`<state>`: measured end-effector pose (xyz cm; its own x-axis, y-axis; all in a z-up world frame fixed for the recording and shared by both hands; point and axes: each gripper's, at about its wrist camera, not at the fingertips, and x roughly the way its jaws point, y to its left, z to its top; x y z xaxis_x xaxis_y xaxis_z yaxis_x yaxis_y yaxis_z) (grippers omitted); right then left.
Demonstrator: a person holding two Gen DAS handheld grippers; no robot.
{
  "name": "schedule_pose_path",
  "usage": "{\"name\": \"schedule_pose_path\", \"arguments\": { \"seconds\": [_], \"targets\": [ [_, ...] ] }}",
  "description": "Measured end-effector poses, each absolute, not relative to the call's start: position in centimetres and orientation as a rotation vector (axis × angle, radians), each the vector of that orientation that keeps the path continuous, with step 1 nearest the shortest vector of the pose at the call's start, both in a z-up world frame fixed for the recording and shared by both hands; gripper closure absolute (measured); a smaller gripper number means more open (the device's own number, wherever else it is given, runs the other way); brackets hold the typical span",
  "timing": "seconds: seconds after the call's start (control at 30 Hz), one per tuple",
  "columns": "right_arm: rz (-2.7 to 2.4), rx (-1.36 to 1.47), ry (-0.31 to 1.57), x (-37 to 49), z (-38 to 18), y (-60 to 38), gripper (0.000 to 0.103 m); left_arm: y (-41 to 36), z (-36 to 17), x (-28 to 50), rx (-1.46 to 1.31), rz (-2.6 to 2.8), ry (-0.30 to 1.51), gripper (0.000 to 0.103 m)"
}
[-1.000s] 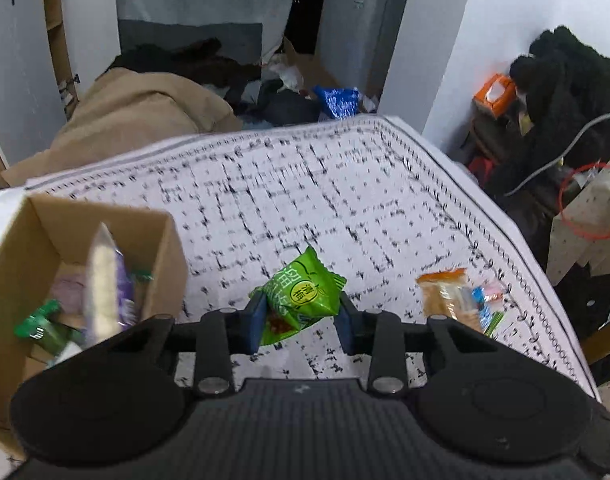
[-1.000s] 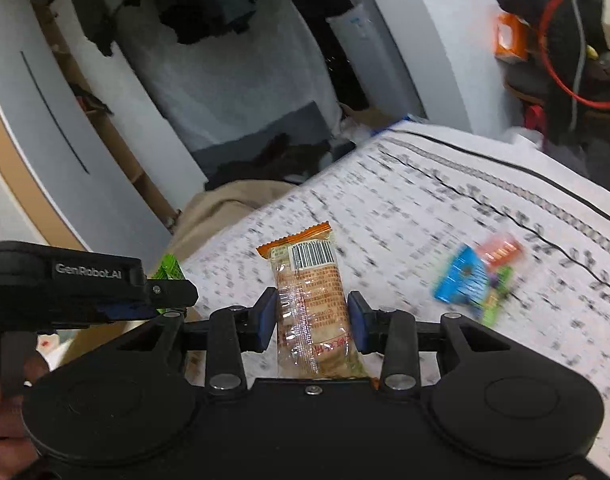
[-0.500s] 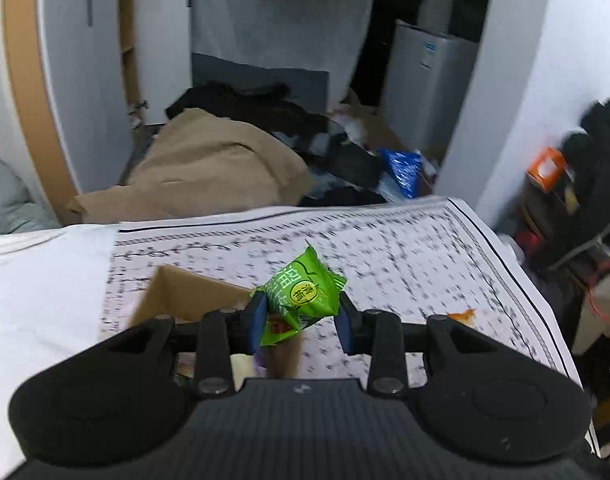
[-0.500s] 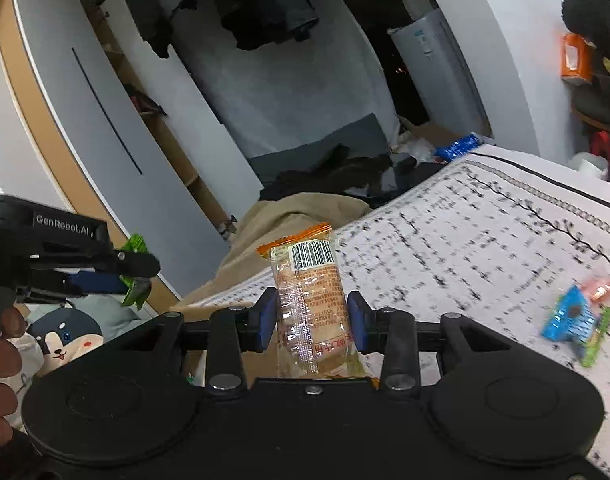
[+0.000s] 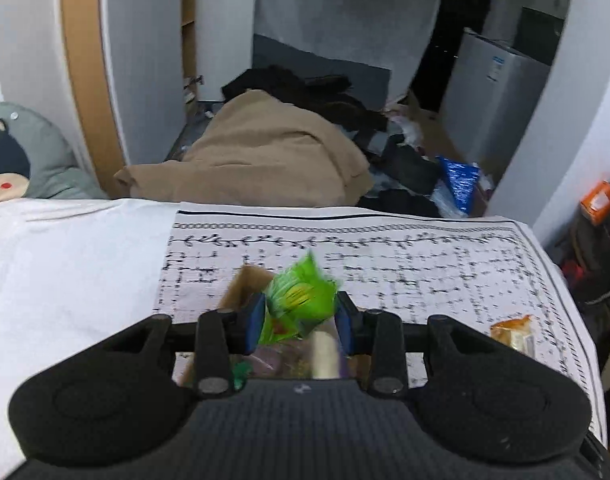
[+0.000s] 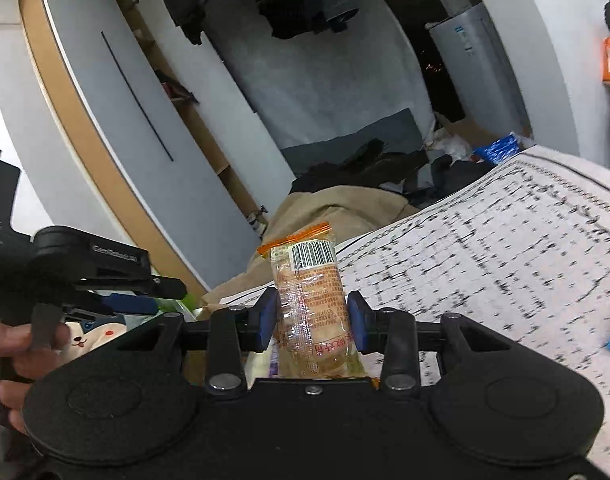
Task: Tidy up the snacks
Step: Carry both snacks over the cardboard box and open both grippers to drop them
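Green crinkled snack packet (image 5: 299,304) blurred between the left gripper (image 5: 299,322) pads, over the open brown cardboard box (image 5: 241,284).
Whether it is clamped: cannot tell. The right gripper (image 6: 312,322) pinches an orange-topped clear cracker packet (image 6: 311,300) upright above the patterned cloth (image 6: 505,248).

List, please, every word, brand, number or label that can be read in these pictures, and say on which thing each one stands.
"GenRobot.AI": on the side of the left gripper, blurred, barely legible.
Barcode and red characters: on the orange-ended snack pack in the right gripper; too small to read.
Print on the green snack pack: too blurred.
Blue label on the white fridge: unreadable.
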<state>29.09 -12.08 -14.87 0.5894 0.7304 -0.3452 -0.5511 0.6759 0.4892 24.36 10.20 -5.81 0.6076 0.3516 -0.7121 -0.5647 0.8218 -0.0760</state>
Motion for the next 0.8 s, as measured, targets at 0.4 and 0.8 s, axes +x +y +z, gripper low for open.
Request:
{"name": "schedule_pose_path", "arguments": {
  "seconds": [0.4,0.8],
  "targets": [
    [0.879,0.336,0.631,27.9,-15.6,-7.1,0.066,12.2,-5.6,22.9,-0.374,0.593,0.759,0.029],
    [0.895,0.344,0.636,26.1,-15.0,-7.1,0.045,11.0,-5.9,20.0,-0.436,0.610,0.795,0.020]
  ]
}}
